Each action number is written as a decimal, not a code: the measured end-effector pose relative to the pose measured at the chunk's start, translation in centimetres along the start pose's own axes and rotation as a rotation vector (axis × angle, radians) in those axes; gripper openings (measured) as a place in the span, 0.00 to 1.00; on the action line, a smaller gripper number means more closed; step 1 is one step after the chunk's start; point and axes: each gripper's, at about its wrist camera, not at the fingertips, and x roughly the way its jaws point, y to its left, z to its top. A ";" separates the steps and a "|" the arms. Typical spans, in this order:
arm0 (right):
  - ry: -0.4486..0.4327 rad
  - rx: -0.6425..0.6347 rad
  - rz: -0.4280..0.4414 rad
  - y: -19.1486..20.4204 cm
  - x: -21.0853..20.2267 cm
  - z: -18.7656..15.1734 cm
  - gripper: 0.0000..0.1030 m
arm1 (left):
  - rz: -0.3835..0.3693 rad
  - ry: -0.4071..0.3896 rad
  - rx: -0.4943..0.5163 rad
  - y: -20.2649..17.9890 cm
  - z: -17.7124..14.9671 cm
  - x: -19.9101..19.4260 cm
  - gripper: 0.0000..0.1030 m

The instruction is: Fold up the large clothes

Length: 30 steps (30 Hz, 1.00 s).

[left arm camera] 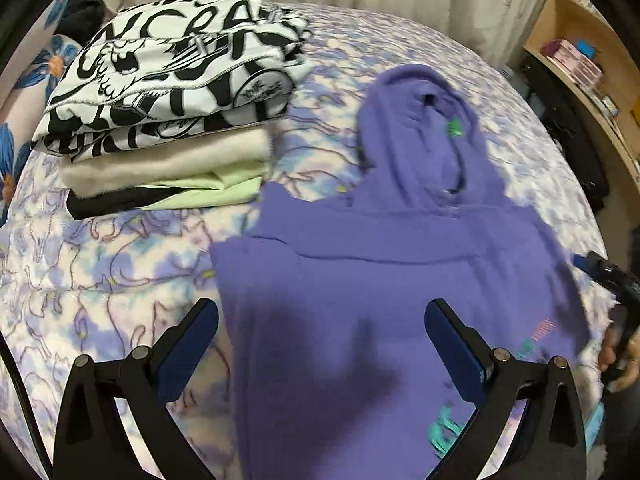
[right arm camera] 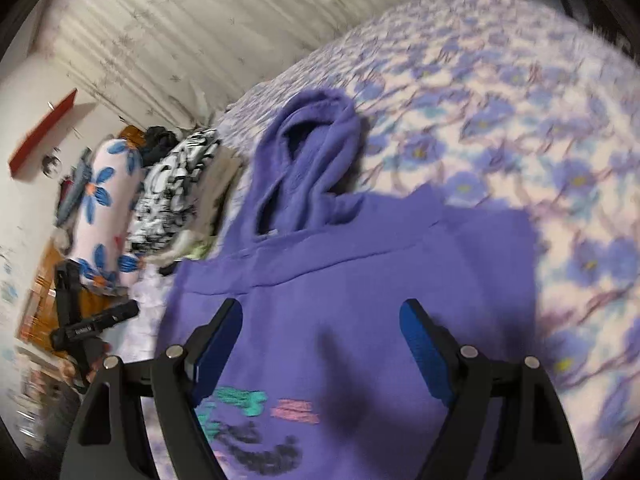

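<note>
A purple hoodie (left arm camera: pixel 400 280) lies on the bed with its hood (left arm camera: pixel 420 120) pointing away from me and coloured print near its lower part. My left gripper (left arm camera: pixel 322 308) hovers over the hoodie's left side, jaws wide open, with nothing between them. In the right wrist view the hoodie (right arm camera: pixel 340 280) fills the middle. My right gripper (right arm camera: pixel 322 306) stands open above its chest, not pressing on the cloth. The right gripper (left arm camera: pixel 600 276), held by a hand, shows at the hoodie's right edge. The left gripper (right arm camera: pixel 92 328) shows at its left edge.
A stack of folded clothes (left arm camera: pixel 168 120), black-and-white print on top, sits on the floral bedspread (left arm camera: pixel 100 272) left of the hoodie. A blue-flowered pillow (right arm camera: pixel 108 208) lies beyond the stack. A wooden shelf (left arm camera: pixel 580 60) stands at the right, and a curtain (right arm camera: pixel 200 20) hangs behind the bed.
</note>
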 end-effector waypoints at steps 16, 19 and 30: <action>0.071 -0.072 -0.113 -3.5 5.5 2.0 0.63 | 0.038 0.016 -0.027 1.6 1.4 7.2 0.58; 0.100 -0.007 -0.111 -4.7 7.2 2.7 0.59 | 0.024 0.027 -0.024 1.5 1.6 7.6 0.53; -0.144 -0.029 -0.143 -2.2 -1.6 1.9 0.07 | 0.059 -0.090 -0.028 0.1 1.8 2.5 0.07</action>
